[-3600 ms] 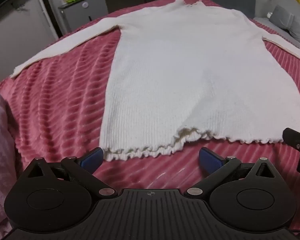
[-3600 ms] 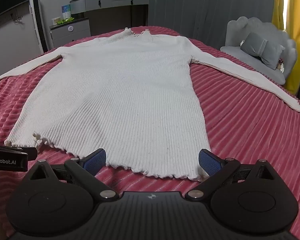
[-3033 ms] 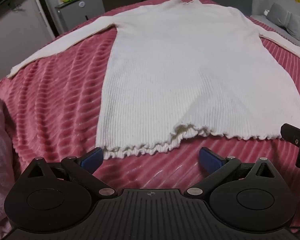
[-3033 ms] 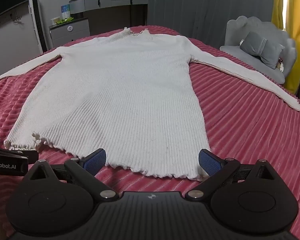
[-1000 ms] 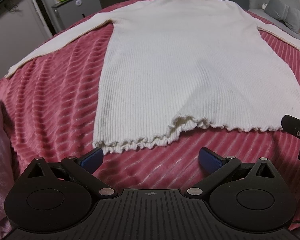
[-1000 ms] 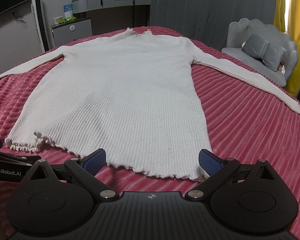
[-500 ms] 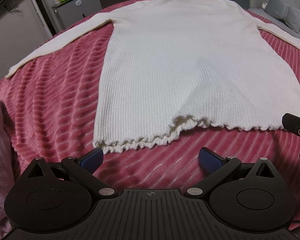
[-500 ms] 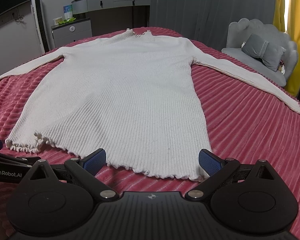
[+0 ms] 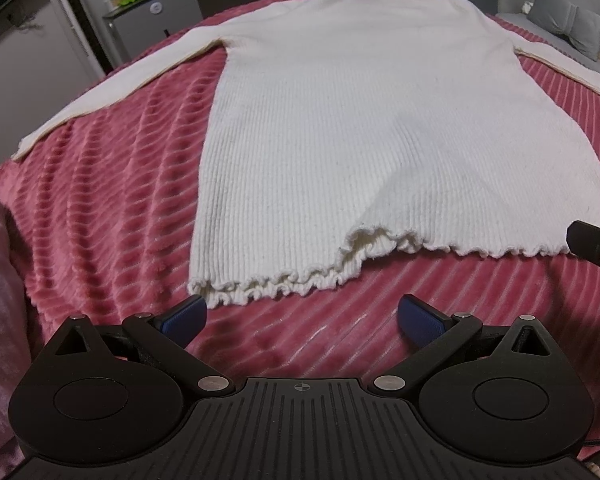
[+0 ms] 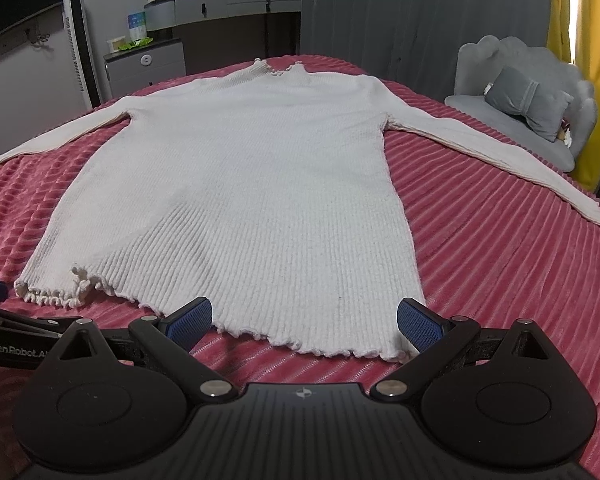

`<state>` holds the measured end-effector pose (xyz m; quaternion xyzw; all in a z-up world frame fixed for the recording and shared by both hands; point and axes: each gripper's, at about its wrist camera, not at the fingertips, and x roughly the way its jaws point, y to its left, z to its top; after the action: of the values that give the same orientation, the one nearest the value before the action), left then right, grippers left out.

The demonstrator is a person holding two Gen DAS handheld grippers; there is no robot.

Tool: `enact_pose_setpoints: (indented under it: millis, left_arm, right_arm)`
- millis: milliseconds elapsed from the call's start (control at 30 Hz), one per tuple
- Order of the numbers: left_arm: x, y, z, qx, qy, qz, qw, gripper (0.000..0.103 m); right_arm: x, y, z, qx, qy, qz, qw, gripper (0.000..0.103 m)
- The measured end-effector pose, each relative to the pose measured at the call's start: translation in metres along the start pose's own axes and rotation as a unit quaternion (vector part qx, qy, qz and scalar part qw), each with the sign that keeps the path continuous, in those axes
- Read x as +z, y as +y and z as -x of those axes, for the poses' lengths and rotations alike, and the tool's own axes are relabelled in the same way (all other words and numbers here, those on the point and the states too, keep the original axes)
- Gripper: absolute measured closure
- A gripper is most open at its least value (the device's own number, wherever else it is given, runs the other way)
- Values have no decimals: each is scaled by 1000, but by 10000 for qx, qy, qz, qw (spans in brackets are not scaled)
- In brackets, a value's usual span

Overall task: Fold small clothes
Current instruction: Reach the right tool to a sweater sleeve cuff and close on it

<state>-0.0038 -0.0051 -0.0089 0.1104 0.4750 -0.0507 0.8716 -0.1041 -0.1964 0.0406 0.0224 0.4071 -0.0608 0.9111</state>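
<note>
A cream ribbed-knit sweater (image 10: 236, 184) lies spread flat, front up, on a bed covered by a pink blanket (image 10: 500, 264) of plush, corded ridges, its high neck with a frilled edge pointing away from the cameras and both long sleeves stretched out to the sides. The hem (image 9: 284, 280) nearest the cameras is finished in a wavy lettuce-edge ruffle and is rumpled near its left corner, where a small fold lifts the knit into a shallow arch. The left gripper (image 9: 300, 318) hovers just short of that left corner with its jaws spread wide and nothing between them; its blue, finely textured pads (image 9: 182, 316) sit close above the blanket, the left pad just beside the ruffled corner. The right gripper (image 10: 304, 320) is likewise wide open and empty, its blue pads (image 10: 418, 322) framing the right stretch of the hem, the right pad just beside the sweater's right corner; whether either pad touches the knit cannot be told. Each gripper's black body shows at the edge of the other's view. Beyond the bed stand a grey scalloped chair (image 10: 496, 80) holding a grey bow-shaped cushion (image 10: 528, 100), a grey dresser (image 10: 228, 8) with a round mirror, and a yellow curtain (image 10: 580, 12).
</note>
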Motion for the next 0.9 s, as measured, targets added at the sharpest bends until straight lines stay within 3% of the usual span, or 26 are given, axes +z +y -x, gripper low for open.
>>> enact_pose_setpoints:
  millis: [100,233,367,500,600,700,800,867,900]
  left_arm:
    - [2,2,1,23,-21,-42,10000,0]
    - [8,5,1,33,-40,-13,10000,0]
    - [27,12,6,78,-177,-32,9998,0]
    - [63,35,16,134,-430,231,9987,0]
    - [97,58,25,244,-694,370,9966,0]
    - [136,75,33,527,-973,280,9935,0]
    - [175,90,46,787,-1283,129,9885,0]
    - [199,99,55,927,-1532,104,9838,0]
    - [212,103,58,963,-1629,66,9819,0]
  right_arm:
    - [3,-7,3,414,-36,-264,9988,4]
    - [10,-29,3,1197,-61,-1164,9860,4]
    - [13,-44,-5,1223,60,-1525,9807,4]
    - [29,-68,-5,1189,-353,-1681,9779,4]
    - [51,-98,-14,970,-449,-1818,9775,4]
    - [69,-146,-30,594,-547,-2414,9671,4]
    - [75,-206,-45,21,-754,-3169,9454,4]
    - [72,-248,-57,-412,-844,-3714,9237,5]
    - [70,-265,-63,-571,-837,-3947,9132,13]
